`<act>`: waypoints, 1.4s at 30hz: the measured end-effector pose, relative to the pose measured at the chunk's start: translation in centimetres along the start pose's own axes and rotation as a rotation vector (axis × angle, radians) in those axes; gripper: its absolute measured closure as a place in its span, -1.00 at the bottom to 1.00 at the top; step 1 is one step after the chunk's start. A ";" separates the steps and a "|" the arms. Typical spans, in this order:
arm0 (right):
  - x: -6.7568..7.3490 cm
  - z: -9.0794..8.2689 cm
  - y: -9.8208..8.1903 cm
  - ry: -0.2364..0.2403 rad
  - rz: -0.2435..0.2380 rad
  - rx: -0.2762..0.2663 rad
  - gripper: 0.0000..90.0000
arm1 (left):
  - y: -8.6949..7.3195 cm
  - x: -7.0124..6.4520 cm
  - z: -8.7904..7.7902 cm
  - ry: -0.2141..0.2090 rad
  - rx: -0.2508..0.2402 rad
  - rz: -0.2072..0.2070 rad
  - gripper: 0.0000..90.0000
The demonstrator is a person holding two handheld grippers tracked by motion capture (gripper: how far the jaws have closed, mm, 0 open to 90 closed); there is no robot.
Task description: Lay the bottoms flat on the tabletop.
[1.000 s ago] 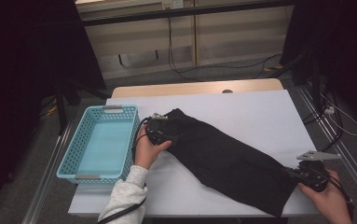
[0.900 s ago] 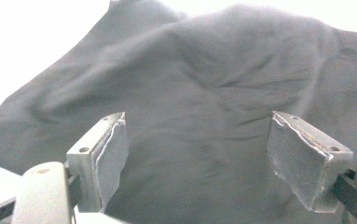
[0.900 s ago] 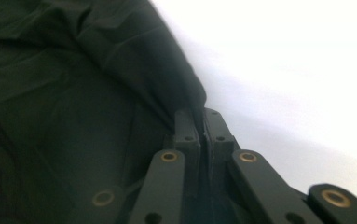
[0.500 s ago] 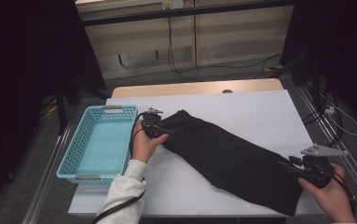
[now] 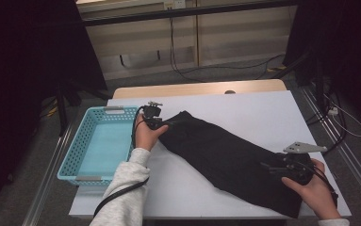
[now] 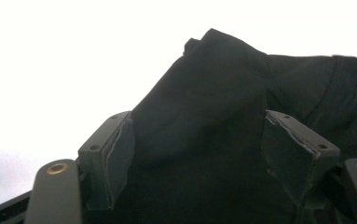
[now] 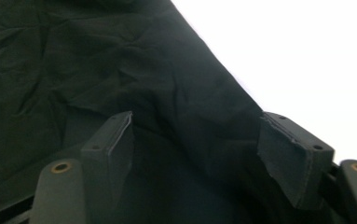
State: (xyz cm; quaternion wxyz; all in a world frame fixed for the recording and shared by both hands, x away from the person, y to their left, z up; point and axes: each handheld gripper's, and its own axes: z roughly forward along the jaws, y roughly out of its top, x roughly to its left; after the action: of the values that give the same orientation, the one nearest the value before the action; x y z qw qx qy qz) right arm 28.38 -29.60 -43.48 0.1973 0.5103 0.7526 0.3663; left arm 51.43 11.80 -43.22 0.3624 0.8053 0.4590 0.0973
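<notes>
Black garment [image 5: 225,157] laid diagonally across white table [image 5: 263,113], upper end near centre-left, lower end at near right corner. Light blue basket [image 5: 100,143] set at table's left edge, just beside upper end of garment, not touching it so far as can be told.

High view: left gripper [image 5: 161,123] at upper end of cloth, held in left hand [image 5: 145,134], grey sleeve [image 5: 121,193] entering from bottom. Right gripper [image 5: 274,167] at lower end, held in right hand [image 5: 312,188], grey three-cornered plate above it. Jaw spacing not readable from this height; grippers merge with dark fabric.

Left gripper view [image 6: 199,140]: detail supplied that overhead lacks. Jaws apart, a raised fold of black cloth standing between them; left pad [image 6: 120,154] appears against fabric, right pad [image 6: 288,154] clear of it. No firm pinch evident. Jaws just narrowed slightly. White table surface washed out behind.

Right gripper view [image 7: 195,149]: jaws wide, just opened from closed. Creased cloth lying flat beneath and between them, neither pad pressing on it. Garment's straight edge running diagonally to upper centre, bright table beyond.

Basket, hands and sleeve recorded from high view.
</notes>
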 end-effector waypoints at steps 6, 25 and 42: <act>0.3 0.3 0.1 0.014 -0.001 -0.007 -0.52 | 0.3 0.3 0.7 0.001 0.010 -0.006 -0.43; 0.4 0.7 -0.1 0.035 -0.009 -0.012 -0.57 | -0.6 1.2 2.6 0.068 0.041 0.004 -0.69; 0.4 0.5 0.1 0.039 -0.022 -0.022 -0.57 | -0.6 -0.6 2.0 0.063 0.123 0.054 -0.28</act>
State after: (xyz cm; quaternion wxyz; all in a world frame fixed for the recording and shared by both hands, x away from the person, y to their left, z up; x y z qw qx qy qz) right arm 28.55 -29.03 -43.72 0.1921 0.4926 0.7577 0.3826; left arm 51.65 10.59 -44.95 0.2948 0.8346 0.4535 0.1038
